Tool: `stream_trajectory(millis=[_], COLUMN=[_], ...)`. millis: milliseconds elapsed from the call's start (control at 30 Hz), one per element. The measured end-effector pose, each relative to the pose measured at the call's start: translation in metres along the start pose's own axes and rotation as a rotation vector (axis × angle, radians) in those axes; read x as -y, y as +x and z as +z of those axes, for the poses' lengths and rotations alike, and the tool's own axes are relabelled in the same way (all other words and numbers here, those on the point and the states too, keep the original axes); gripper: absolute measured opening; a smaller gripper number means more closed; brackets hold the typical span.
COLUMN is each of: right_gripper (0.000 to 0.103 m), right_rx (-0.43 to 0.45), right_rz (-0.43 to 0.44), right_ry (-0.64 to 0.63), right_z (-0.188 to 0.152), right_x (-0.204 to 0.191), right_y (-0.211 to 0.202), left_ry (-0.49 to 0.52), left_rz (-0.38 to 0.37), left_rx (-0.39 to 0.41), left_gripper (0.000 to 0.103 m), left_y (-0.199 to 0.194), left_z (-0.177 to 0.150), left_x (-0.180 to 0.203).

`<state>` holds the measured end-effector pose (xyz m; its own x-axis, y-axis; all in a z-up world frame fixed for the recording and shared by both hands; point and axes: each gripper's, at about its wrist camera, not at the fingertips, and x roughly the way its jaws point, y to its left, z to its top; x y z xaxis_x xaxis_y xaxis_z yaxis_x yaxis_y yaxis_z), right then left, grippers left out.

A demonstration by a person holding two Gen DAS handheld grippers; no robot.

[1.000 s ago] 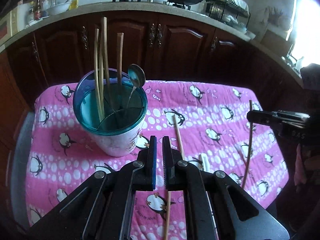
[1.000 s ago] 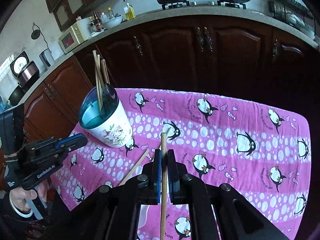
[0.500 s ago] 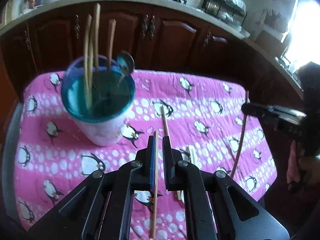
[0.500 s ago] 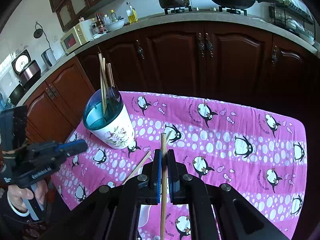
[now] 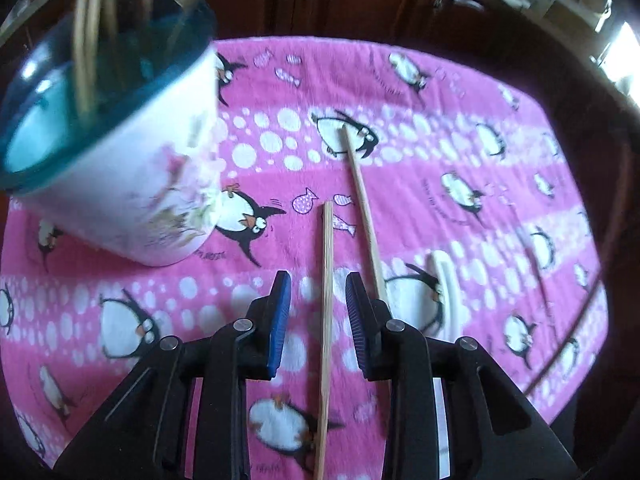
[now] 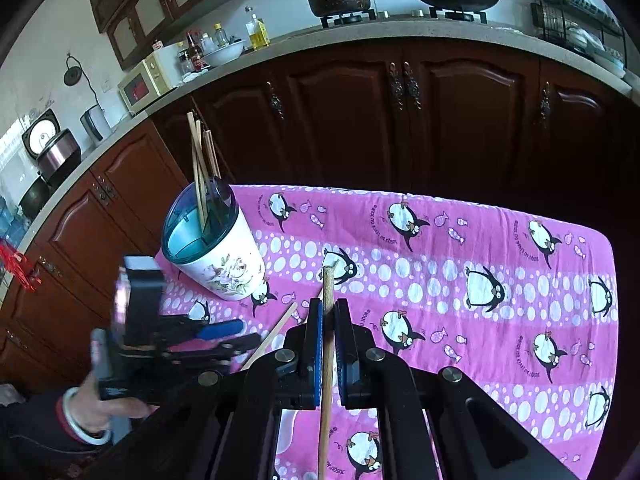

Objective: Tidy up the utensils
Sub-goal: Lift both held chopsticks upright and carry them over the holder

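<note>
— What's the left gripper (image 5: 319, 312) doing?

— Its blue-padded jaws stand apart, low over the pink penguin cloth (image 5: 460, 152). A pale chopstick (image 5: 327, 300) lies on the cloth in the gap between them, running straight ahead; I can't see either pad touching it. Just past the right-hand jaw lies a second chopstick (image 5: 362, 200), angled away forward and slightly left. Further to that side is a white spoon-like piece (image 5: 446, 292), partly hidden behind the finger.

— And the holder?

— The utensil holder (image 5: 120, 184), white with flowers and a teal rim, stands ahead and to the left of that gripper, close by, with several chopsticks upright inside, blurred here.

— The right one?

— The right gripper (image 6: 328, 344) is clamped on a darker wooden chopstick (image 6: 327, 320), whose end pokes out beyond the fingertips. It is raised above the cloth. From its camera the holder (image 6: 224, 268) sits forward and left, and the left gripper (image 6: 216, 336) is lower left, near the holder's base.
</note>
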<state>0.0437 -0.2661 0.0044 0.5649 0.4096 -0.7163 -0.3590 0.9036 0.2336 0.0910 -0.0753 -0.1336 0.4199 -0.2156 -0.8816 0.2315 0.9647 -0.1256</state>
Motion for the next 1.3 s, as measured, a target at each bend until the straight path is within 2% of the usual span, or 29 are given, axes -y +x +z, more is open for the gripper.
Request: stream_trajectory(millis=[100,167,200,267,500,733,900,1100,1300], right_gripper=[0.005,0.005,0.005,0.005,0.005,0.005,0.005,0.005,0.005], right_rx=[-0.003,-0.004,-0.004,-0.004,0.024,0.066,0.118,0.198,0.261], right_rz=[0.003,0.005,0.007,0.012,0.053,0.078,0.092,0.149,0.182], right_ry=[0.004,0.008,0.008,0.005,-0.007,-0.057,-0.091,-0.113,-0.123], right_z=[0.000,0.000,0.001,0.001,0.004,0.019,0.041,0.081,0.126], right_x=[0.002,0.003,0.003,0.002,-0.005,-0.022,-0.037,-0.064,-0.091], right_y=[0.001,0.002,0.002,0.000,-0.017,-0.042,-0.057,-0.069,-0.065], left_ry=[0.032,0.047,0.044,0.019,-0.060,-0.063,-0.092,-0.117,-0.133], left_rz=[0.038,0.058,0.050,0.011,-0.166,-0.196,-0.208,-0.158,-0.076], left_rx=[-0.018,-0.006,-0.007,-0.010,0.106,0.261,0.378,0.497,0.562], left_gripper=[0.027,0.017,0.004,0.004,0.004,0.004,0.004,0.004,0.004], left_y=[0.017,0.022,0.022,0.015,-0.069,-0.159,-0.216,-0.259,-0.278], left_z=[0.005,0.008,0.009,0.010,-0.002,-0.010,0.004,0.037,0.067], left_x=[0.008,0.009,0.007,0.001,-0.031,-0.052,-0.074,-0.097,-0.118])
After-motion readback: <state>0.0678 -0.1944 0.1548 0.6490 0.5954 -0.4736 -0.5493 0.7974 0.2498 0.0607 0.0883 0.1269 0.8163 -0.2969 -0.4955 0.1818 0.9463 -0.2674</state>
